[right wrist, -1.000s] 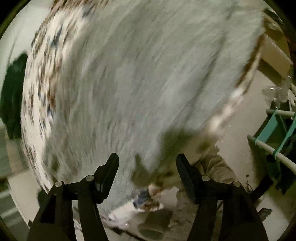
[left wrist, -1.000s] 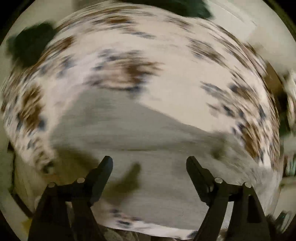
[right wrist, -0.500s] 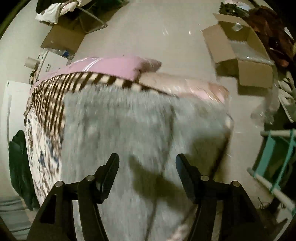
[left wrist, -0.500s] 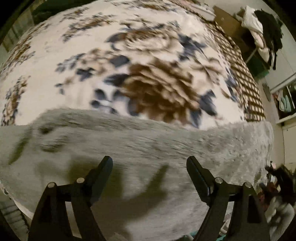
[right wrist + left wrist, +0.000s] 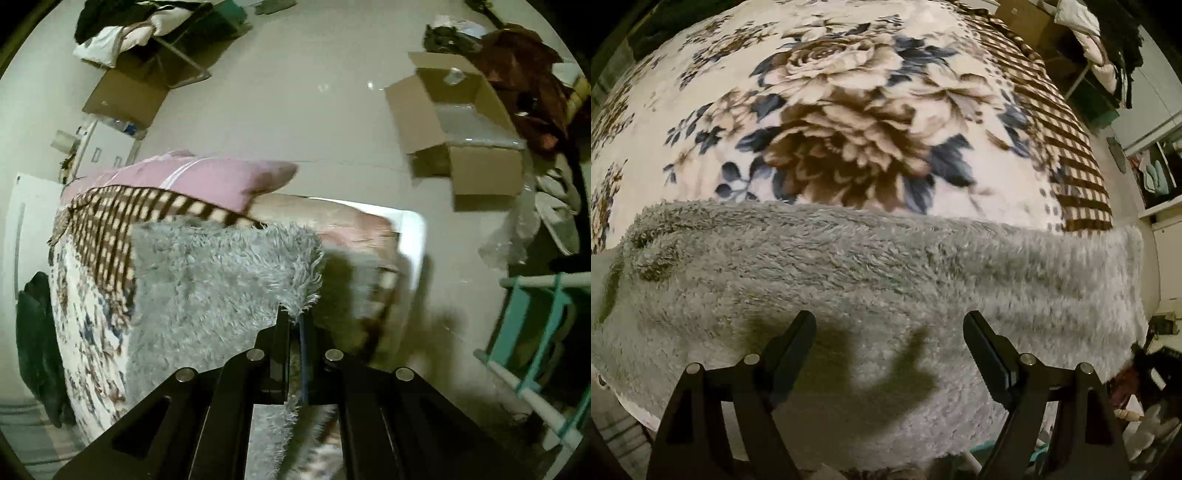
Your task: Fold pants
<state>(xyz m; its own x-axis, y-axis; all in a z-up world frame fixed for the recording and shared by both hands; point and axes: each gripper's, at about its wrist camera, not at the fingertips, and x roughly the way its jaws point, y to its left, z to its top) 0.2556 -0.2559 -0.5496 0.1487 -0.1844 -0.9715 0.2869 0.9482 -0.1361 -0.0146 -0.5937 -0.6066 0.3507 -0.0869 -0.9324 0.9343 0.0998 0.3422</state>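
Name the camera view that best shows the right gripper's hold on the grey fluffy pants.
The right wrist view: the right gripper is shut on a corner of the grey fluffy pants. The left wrist view shows only the pants spread on the floral blanket, not that grip.

The pants (image 5: 886,280) lie on the blanket (image 5: 849,129), with a pillow (image 5: 192,177) beyond them.

You see the pants (image 5: 886,280), grey and fluffy, lying flat across the near side of the bed. Their right corner (image 5: 295,295) is lifted.
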